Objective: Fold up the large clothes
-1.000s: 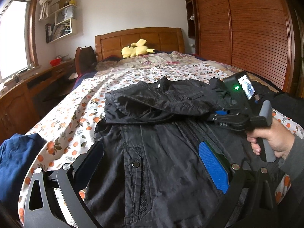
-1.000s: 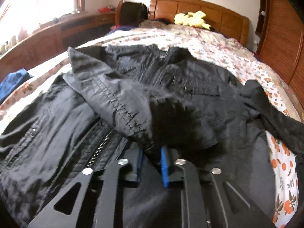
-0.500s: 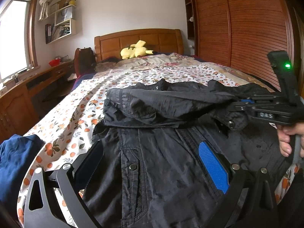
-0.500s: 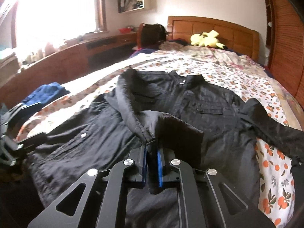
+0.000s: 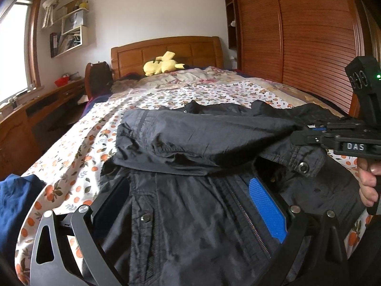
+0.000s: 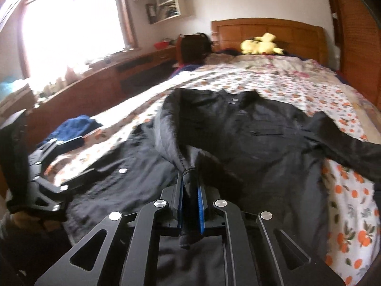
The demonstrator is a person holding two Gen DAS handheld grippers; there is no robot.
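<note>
Step in hand, by judgement: carrying one sleeve (image 5: 214,140) of the black jacket (image 5: 190,214) across the chest for the first fold.

Procedure for a clean result:
- Keep the sleeve taut and low over the chest; avoid lifting high, lest the body of the jacket drag along the bedspread (image 5: 78,147);
- Lay the cuff (image 6: 189,178) flat on the front panel, seam straight, before letting go;
- Hold the lower panel down if the cloth starts to creep; smooth the ridge of wrinkles at centre frame afterwards.

Right gripper (image 6: 189,205): jaws drawn narrow, clamped on the cuff; blue pads (image 6: 201,211) pressed against the cloth on both sides; a tail of cloth hanging below the jaws at lower centre of the right view; same gripper at the right edge of the left view, sleeve stretched from it toward centre.

Left gripper (image 5: 197,202): jaws spread wide, gripping nothing; placed low over the jacket's lower front at bottom centre of the left view; actual contact with the cloth not determinable.

Jacket location: spread front-up on the bedspread, collar toward the headboard (image 6: 269,31); other sleeve trailing to the right edge of the right view; blue garment (image 5: 14,209) at lower left, apart from the jacket.
</note>
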